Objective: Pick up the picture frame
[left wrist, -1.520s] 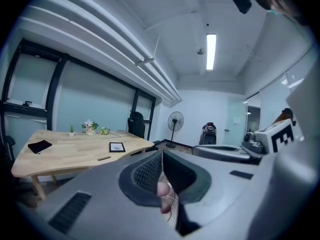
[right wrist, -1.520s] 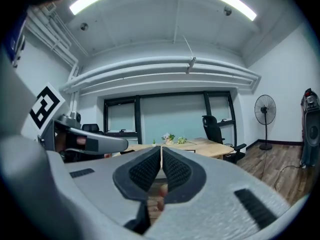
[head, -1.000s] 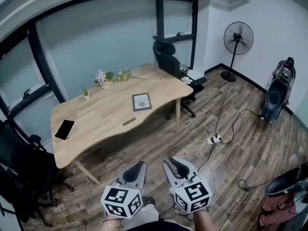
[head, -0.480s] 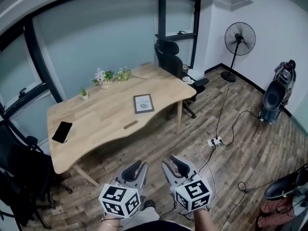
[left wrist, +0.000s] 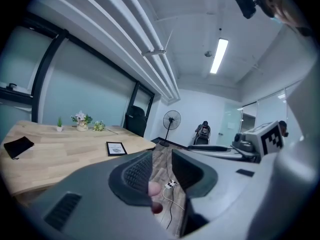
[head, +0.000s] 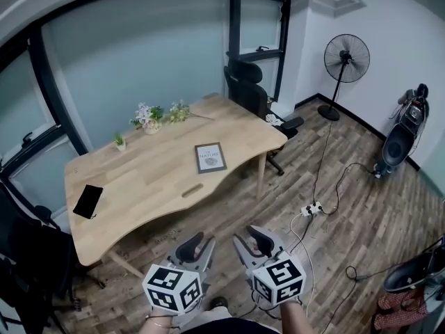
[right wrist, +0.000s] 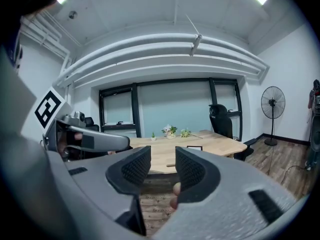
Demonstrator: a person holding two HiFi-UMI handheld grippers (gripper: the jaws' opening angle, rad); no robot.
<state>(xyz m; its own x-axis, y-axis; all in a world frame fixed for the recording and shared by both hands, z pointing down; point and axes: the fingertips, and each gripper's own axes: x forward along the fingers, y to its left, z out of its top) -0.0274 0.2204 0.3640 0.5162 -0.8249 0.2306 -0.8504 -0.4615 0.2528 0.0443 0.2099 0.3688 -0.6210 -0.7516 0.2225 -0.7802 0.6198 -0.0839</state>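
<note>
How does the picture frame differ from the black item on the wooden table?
The picture frame has a dark border around a pale print; the black item is plain black. In the head view, the picture frame lies right of the middle of the table, the black item near its left end. Both lie flat on the table, well apart.

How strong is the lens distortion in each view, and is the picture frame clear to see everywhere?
Head view: strong fisheye, the window bars curve; the picture frame lies sharp and evenly lit on the table. Left gripper view: black corners, a ceiling lamp glares; the frame is small but clear. Right gripper view: ceiling beams bow; the frame is tiny.
</note>
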